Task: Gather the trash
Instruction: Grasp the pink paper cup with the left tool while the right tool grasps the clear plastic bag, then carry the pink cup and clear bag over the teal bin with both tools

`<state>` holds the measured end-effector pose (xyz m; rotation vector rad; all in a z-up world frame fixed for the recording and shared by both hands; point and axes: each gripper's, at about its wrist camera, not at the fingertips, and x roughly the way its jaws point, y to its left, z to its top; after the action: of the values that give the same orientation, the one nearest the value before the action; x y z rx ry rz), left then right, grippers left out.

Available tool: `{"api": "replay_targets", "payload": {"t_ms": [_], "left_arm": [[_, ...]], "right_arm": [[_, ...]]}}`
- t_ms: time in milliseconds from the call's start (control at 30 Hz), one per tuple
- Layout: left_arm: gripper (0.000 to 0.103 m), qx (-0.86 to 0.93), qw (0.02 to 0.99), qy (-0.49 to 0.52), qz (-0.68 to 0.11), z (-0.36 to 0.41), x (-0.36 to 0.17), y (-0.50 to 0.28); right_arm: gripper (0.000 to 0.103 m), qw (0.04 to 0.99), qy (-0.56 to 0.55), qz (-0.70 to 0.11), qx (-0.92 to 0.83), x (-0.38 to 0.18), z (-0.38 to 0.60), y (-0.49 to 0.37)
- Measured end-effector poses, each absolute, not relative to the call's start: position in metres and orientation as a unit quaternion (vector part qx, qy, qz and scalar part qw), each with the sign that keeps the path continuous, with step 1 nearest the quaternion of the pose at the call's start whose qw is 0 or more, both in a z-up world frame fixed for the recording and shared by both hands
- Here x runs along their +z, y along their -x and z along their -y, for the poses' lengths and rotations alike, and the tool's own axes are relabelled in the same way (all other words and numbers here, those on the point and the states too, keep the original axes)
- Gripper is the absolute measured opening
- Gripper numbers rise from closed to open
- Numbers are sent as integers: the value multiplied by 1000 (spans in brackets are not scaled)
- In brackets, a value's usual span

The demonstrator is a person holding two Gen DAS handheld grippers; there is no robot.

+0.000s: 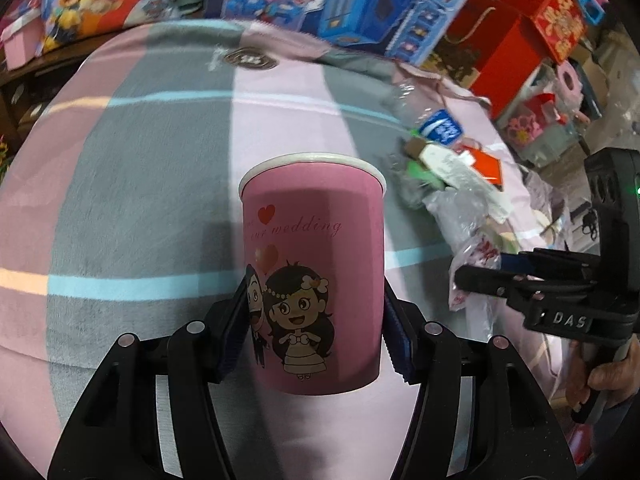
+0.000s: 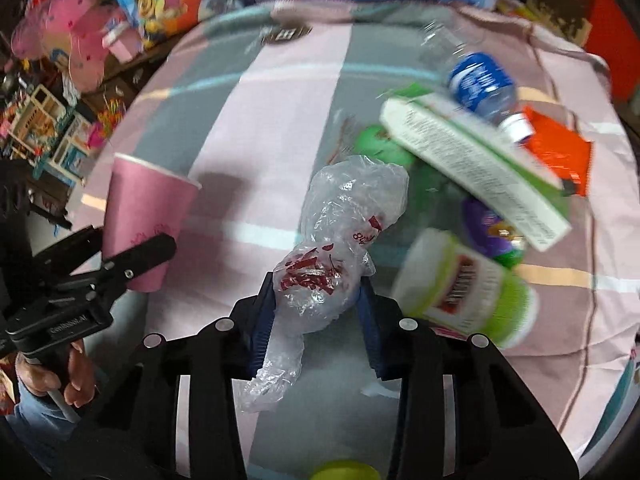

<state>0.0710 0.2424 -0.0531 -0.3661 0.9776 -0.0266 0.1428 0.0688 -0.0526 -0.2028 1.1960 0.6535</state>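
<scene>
Pink paper cup (image 1: 314, 272) sits upright between the blue pads of the left gripper (image 1: 314, 320), clamped on both sides. Right gripper (image 2: 316, 312) is closed on a crumpled clear plastic bag (image 2: 340, 240) with red print. Right of the bag lie a green-lidded jar (image 2: 464, 284), a white-and-green carton (image 2: 472, 164), a plastic bottle (image 2: 480, 80) and an orange packet (image 2: 560, 152). All rest on a pink-and-grey striped blanket (image 1: 160, 180). Beyond the blanket, toy boxes (image 1: 360, 4) and red boxes (image 1: 520, 36) are stacked.
</scene>
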Motion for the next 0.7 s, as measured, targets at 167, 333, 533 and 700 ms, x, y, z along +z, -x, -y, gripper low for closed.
{"api": "replay_targets", "payload": {"t_ms": [167, 333, 533, 700], "left_arm": [[60, -45, 873, 156, -460, -208, -35, -83], [60, -84, 877, 122, -457, -157, -19, -101], [60, -130, 875, 79, -459, -89, -11, -117], [60, -165, 870, 42, -463, -29, -5, -130]], "right_arm": [[38, 793, 63, -535, 285, -29, -27, -149], [38, 814, 28, -523, 253, -17, 33, -155], [38, 832, -19, -514, 208, -12, 115, -154], [38, 847, -69, -500, 171, -9, 187, -150]]}}
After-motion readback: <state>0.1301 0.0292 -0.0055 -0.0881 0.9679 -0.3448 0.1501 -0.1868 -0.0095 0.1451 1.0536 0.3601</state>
